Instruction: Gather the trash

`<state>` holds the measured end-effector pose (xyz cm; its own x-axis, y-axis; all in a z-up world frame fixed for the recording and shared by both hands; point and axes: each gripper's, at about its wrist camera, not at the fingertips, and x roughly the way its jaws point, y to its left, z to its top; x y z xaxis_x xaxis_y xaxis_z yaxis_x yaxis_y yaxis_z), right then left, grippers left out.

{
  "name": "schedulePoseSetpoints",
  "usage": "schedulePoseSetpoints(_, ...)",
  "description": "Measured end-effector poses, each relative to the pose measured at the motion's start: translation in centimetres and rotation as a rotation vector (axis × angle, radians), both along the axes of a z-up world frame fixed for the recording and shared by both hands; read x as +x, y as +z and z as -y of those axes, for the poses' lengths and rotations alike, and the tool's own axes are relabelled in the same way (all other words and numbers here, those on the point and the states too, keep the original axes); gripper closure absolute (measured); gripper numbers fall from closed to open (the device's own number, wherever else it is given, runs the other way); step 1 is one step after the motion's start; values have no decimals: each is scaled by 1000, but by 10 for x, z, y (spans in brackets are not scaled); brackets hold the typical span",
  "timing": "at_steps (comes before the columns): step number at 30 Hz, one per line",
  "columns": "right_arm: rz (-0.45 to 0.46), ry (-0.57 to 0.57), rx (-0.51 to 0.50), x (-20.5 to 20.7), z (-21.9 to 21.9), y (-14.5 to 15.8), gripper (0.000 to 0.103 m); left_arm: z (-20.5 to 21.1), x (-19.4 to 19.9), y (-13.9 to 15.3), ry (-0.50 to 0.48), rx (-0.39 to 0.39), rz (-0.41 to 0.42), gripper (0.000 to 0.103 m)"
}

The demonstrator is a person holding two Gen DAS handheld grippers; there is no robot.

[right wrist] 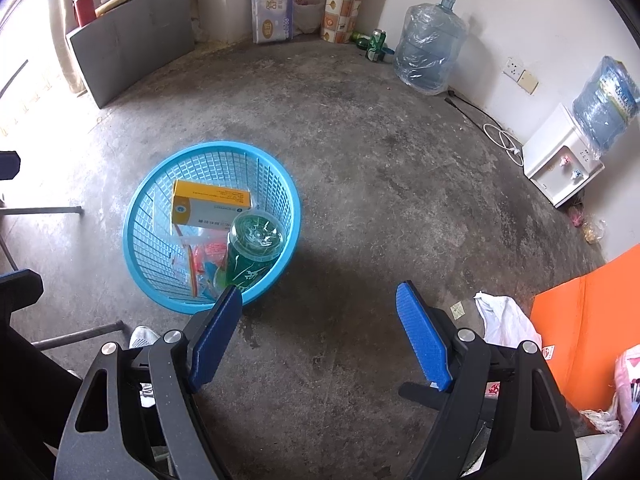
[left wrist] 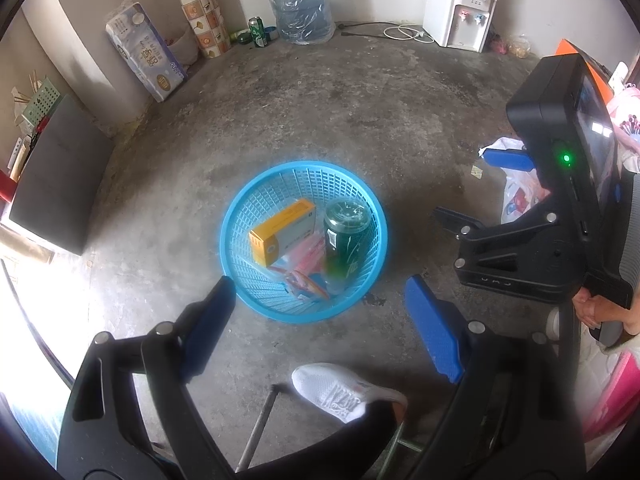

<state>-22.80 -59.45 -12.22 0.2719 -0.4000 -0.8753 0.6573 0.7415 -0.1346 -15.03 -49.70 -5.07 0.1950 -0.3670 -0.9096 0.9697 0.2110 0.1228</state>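
A blue plastic basket [left wrist: 240,216] [right wrist: 152,184] stands on the concrete floor. Inside it lie a yellow and white box [left wrist: 282,230] [right wrist: 210,206], a green bottle [left wrist: 344,236] [right wrist: 250,252] and clear plastic wrappers [left wrist: 304,264] [right wrist: 200,256]. My left gripper [left wrist: 320,292] hovers open above the basket's near rim, nothing between its blue pads. My right gripper [right wrist: 318,300] is open over bare floor to the right of the basket; in the left wrist view its body [left wrist: 560,200] shows at the right. A white plastic bag [right wrist: 506,320] [left wrist: 516,196] and a small paper scrap [right wrist: 457,311] [left wrist: 476,171] lie near the right gripper.
A green can [left wrist: 258,32] [right wrist: 376,45] stands by the far wall beside a large water jug [left wrist: 300,8] [right wrist: 428,48]. A water dispenser [left wrist: 456,12] [right wrist: 560,156], a tissue pack [left wrist: 144,52], a grey box [right wrist: 132,40] and an orange mat [right wrist: 588,320] ring the floor. A white shoe [left wrist: 340,392] is below.
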Motion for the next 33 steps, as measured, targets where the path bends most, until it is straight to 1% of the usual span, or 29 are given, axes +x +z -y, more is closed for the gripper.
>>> schedulePoseSetpoints(4,-10,-19,-23,-2,5,-1,26,-1,2,2,17,-1,-2,20)
schedulePoseSetpoints(8,0,-28,26,-3,7,-5,26,-1,2,2,16,-2,2,20)
schedulePoseSetpoints(11,-13,-9,1,0,3,-5,26,-1,4,3,22,-4,-1,20)
schedulePoseSetpoints(13,-21,-3,-23,1,0,-4,26,-2,6,2,27,-2,-11,20)
schedulePoseSetpoints(16,-12,-3,-1,1,0,-5,25,-1,9,1,35,-2,-31,20)
schedulePoseSetpoints(21,-20,-2,-3,2,0,-4,25,-1,12,0,43,8,-45,19)
schedulePoseSetpoints(23,-4,1,-2,1,0,-1,24,-1,13,0,50,9,-42,18)
schedulePoseSetpoints(26,-6,-4,-24,1,1,1,22,-1,12,0,47,8,-38,18)
schedulePoseSetpoints(30,6,-15,10,-1,5,0,22,-2,9,0,47,9,-15,17)
schedulePoseSetpoints(33,0,-15,-12,0,4,1,22,-2,9,1,48,9,-11,17)
